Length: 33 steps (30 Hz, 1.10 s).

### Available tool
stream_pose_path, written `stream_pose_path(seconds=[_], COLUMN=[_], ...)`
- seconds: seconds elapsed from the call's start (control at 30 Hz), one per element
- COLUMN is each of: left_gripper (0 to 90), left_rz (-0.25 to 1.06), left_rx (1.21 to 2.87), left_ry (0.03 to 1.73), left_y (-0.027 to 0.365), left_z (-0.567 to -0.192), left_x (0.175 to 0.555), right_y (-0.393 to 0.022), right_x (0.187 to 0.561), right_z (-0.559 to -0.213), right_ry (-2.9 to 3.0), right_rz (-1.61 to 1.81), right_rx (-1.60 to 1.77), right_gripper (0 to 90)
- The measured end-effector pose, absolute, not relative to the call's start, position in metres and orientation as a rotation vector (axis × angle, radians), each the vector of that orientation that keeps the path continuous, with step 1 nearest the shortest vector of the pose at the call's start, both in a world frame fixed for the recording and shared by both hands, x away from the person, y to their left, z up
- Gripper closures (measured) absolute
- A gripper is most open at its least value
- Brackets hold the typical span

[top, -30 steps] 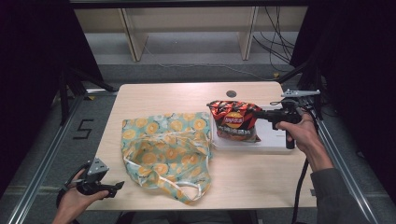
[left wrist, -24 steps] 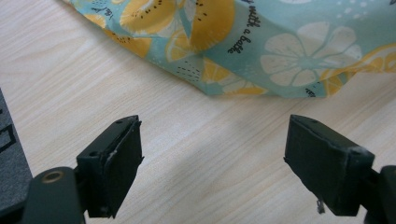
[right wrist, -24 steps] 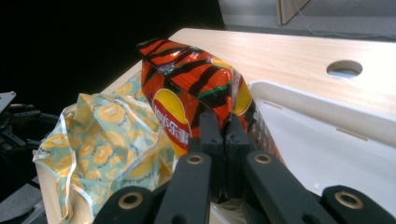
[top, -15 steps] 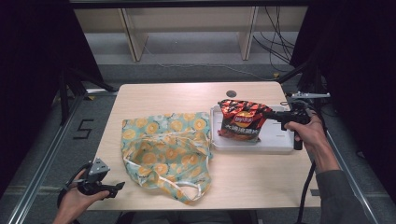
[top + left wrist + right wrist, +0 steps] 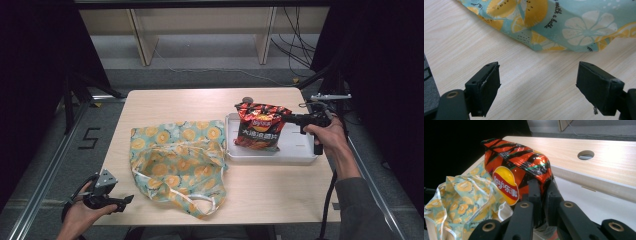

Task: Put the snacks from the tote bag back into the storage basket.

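Observation:
A red and black bag of chips (image 5: pixel 259 126) stands tilted over the white tray (image 5: pixel 300 154) at the table's right. My right gripper (image 5: pixel 286 118) is shut on the bag's right edge; in the right gripper view the jaws pinch the foil of the chips bag (image 5: pixel 516 173), with the gripper (image 5: pixel 543 192) midway. A teal cloth bag (image 5: pixel 175 159) printed with yellow citrus slices lies crumpled at the middle left. My left gripper (image 5: pixel 126 200) hangs open near the table's front left corner, just short of the cloth bag's hem (image 5: pixel 564 32); nothing is between its jaws around the gripper (image 5: pixel 537 85).
The wooden table (image 5: pixel 195 102) has a round hole (image 5: pixel 247 99) near its far edge behind the tray. Dark frame posts and cables stand to the right. A metal rail runs along the floor at left.
The right gripper has drawn the chips bag a little rightward and stood it more upright over the tray. The left gripper has stayed put.

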<state>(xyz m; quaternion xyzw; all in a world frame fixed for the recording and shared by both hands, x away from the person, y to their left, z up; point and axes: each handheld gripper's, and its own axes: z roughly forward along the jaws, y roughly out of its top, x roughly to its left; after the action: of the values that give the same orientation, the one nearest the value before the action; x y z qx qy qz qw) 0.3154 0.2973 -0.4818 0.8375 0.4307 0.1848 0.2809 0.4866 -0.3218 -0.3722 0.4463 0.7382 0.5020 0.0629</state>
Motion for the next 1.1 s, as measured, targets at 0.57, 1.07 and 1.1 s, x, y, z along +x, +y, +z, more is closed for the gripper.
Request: stream_pose_path(seconds=[0.57, 1.07, 1.1], left_gripper=[19.9, 19.9, 19.9], left_rz=[0.492, 0.478, 0.476], left_rx=[2.285, 2.278, 2.270], left_ry=[1.122, 1.117, 1.125], left_y=[0.299, 0.297, 0.297], left_z=[-0.479, -0.479, -0.480], left_x=[0.315, 0.316, 0.316], right_y=[-0.294, -0.295, -0.294], right_x=[0.494, 0.513, 0.514], right_z=[-0.374, -0.385, -0.386], right_ry=[2.139, 2.090, 2.085], right_rz=[1.318, 1.333, 1.335], right_rx=[1.366, 1.410, 1.410], right_gripper=[83.5, 83.2, 83.5])
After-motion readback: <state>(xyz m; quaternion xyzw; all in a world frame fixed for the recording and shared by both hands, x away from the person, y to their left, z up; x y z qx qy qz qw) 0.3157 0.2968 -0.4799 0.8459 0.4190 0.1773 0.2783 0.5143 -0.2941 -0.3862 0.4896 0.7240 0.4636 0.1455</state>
